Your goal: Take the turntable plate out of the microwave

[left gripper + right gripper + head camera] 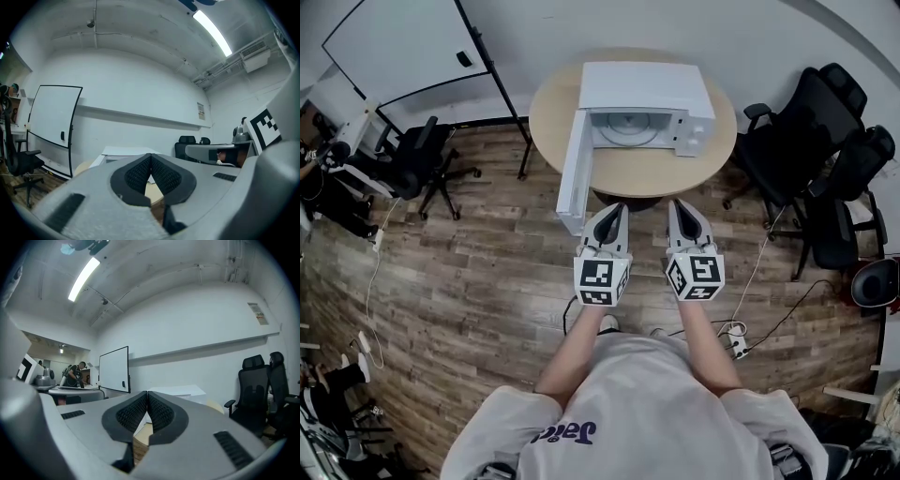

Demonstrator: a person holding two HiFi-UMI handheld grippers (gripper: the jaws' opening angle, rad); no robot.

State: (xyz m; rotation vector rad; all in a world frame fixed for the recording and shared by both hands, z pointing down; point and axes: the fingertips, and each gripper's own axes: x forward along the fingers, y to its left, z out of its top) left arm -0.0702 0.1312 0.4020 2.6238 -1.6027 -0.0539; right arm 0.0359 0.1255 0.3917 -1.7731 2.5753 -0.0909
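A white microwave (645, 92) stands on a round wooden table (637, 169) with its door (574, 169) swung open to the left. Inside lies the pale round turntable plate (629, 127). My left gripper (614, 212) and right gripper (680, 210) hover side by side in front of the table's near edge, both shut and empty, pointing level at the microwave. In the left gripper view the jaws (151, 164) meet with the microwave (123, 153) behind them. In the right gripper view the jaws (147, 401) are pressed together before the microwave (180, 392).
Black office chairs (820, 141) stand right of the table, another chair (417, 159) to the left. A whiteboard (398, 47) leans at the back left. Cables and a power strip (736, 339) lie on the wood floor. A person (73, 375) stands far off at desks.
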